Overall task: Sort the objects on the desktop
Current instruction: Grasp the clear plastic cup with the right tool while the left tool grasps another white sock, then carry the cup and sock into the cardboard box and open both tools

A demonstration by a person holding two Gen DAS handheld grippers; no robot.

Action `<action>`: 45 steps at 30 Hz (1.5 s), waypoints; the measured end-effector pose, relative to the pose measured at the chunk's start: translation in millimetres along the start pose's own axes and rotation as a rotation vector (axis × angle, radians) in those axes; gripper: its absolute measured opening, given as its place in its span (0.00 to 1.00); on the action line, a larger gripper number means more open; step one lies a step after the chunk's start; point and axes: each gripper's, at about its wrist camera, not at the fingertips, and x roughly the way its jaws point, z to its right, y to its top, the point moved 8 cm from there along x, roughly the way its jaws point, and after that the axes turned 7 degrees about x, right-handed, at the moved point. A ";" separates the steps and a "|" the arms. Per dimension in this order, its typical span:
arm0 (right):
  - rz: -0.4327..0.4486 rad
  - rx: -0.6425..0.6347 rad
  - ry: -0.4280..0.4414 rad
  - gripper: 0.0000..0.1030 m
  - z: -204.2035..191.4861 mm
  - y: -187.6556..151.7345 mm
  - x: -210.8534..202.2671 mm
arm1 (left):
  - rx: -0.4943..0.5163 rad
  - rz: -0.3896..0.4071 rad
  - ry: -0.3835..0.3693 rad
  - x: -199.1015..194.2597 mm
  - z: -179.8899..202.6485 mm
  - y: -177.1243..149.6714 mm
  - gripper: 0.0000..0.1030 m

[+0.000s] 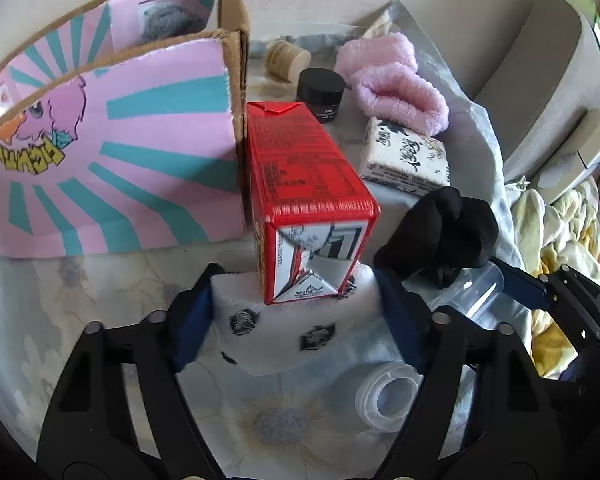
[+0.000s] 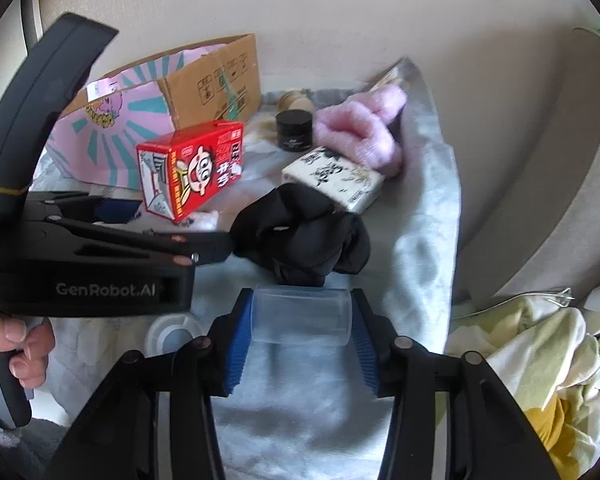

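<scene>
My left gripper [image 1: 296, 296] is open around a white tissue pack with black marks [image 1: 284, 320]; a red milk carton [image 1: 304, 204] rests tilted on that pack's far edge. The carton also shows in the right wrist view [image 2: 196, 168]. My right gripper [image 2: 300, 320] is shut on a clear plastic bottle [image 2: 300, 314], lying crosswise between the blue pads. The bottle also shows in the left wrist view [image 1: 476, 292]. A black cloth bundle [image 2: 304, 232] lies just beyond it.
A pink and teal cardboard box [image 1: 112, 152] stands at the left. Behind lie a pink fluffy cloth [image 1: 396, 84], a black jar [image 1: 320, 92], a beige jar [image 1: 288, 58], a printed tissue pack [image 1: 408, 156] and a clear lid [image 1: 388, 396]. Bedding [image 2: 540, 360] lies right.
</scene>
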 end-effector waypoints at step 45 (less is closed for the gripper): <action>-0.009 0.053 -0.014 0.41 -67.3 54.2 -60.6 | 0.096 0.061 -0.110 -136.7 -73.7 14.3 0.51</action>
